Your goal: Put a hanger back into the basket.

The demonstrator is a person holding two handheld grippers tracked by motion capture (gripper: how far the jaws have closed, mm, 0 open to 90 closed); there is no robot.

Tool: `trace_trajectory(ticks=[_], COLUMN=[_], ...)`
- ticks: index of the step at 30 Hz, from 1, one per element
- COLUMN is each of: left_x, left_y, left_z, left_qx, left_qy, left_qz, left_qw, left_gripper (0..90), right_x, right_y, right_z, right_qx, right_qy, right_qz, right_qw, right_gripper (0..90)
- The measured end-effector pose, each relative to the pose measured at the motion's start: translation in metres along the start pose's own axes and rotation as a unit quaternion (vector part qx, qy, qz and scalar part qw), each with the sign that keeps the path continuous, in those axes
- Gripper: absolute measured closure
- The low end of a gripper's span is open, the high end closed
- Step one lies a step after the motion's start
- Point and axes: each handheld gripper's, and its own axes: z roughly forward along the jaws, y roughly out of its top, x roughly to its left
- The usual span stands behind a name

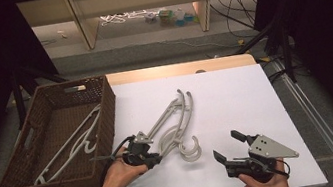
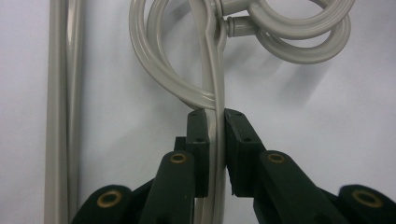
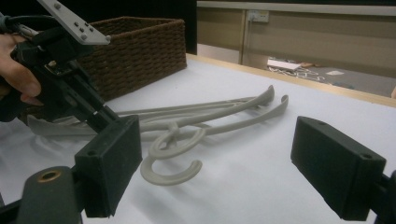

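1. Left gripper: clenched on a thin grey bar of the hangers, at the near-left end of the pile on the white table.
2. Seen from the left gripper view: both black pads pressed flat against that bar, one on either side (no gap showing between pad and plastic), with looped hooks lying just beyond the tips.
3. Left hand: entering from the bottom edge, forearm angled up and to the right, fingers wrapped round the gripper body, jaws pointed toward the hanger pile and low over the tabletop.
4. Right gripper: released, jaws spread wide with nothing between them; held near the table's front edge, to the right of the hangers and apart from them.
5. Right hand: coming up from the bottom edge, gripping the handle from below, grey three-cornered plate on top, jaws aimed left and slightly away, toward the pile.
6. From the right gripper view: wide gap between the two pads, hangers lying flat across the table beyond, one open hook nearest.
7. Wicker basket: at the table's left side, just beside the left gripper, holding more grey hangers (leaning along its floor).
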Motion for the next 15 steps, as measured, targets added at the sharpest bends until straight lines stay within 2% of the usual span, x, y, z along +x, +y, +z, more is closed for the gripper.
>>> trace_trajectory(ticks=[1, 2, 6, 7, 9, 10, 11, 12, 13, 14, 15], left_x=[0.0, -0.001, -0.002, -0.002, -0.001, 0.0, 0.002, 0.002, 0.004, 0.004, 0.005], left_y=[0.0, 0.0, 0.002, 0.002, 0.003, 0.004, 0.005, 0.005, 0.006, 0.006, 0.006], left_z=[0.0, 0.0, -0.004, -0.008, -0.011, -0.013, -0.019, -0.019, -0.026, -0.026, -0.028], left_qx=[-0.002, -0.021, -0.027, -0.042, -0.046, -0.053, -0.07, -0.07, -0.086, -0.086, -0.096], left_qy=[0.0, 0.003, 0.014, 0.008, 0.01, 0.011, 0.007, 0.007, 0.004, 0.004, 0.005], left_qz=[-0.003, -0.02, -0.013, -0.023, -0.023, -0.026, -0.037, -0.037, -0.048, -0.048, -0.056], left_qw=[1.0, 0.9996, 0.9995, 0.9988, 0.9986, 0.9982, 0.9968, 0.9968, 0.9951, 0.9951, 0.9938], left_gripper=[81.0, 81.1, 81.2, 81.2, 81.2, 81.3, 81.3, 81.4, 81.5, 81.5, 81.5], right_x=[0.0, 0.0, 0.0, 0.0, 0.0, 0.0, 0.0, 0.0, 0.0, 0.0, 0.0], right_y=[0.0, 0.0, 0.0, 0.0, 0.0, 0.0, 0.0, 0.0, 0.0, 0.0, 0.0], right_z=[0.0, 0.0, 0.0, 0.001, 0.0, 0.001, 0.0, 0.0, 0.0, 0.0, 0.0], right_qx=[-0.001, -0.001, -0.001, -0.005, -0.004, -0.004, -0.004, -0.004, -0.004, -0.004, -0.004], right_qy=[0.003, 0.0, 0.002, 0.002, -0.002, 0.002, 0.002, 0.002, -0.002, 0.0, 0.0], right_qz=[0.003, 0.0, 0.002, 0.005, 0.002, 0.004, 0.006, 0.006, 0.003, 0.004, 0.004], right_qw=[1.0, 1.0, 1.0, 1.0, 1.0, 1.0, 1.0, 1.0, 1.0, 1.0, 1.0], right_gripper=[17.2, 17.2, 17.2, 17.2, 17.2, 17.2, 17.2, 17.2, 17.2, 17.2, 17.2])
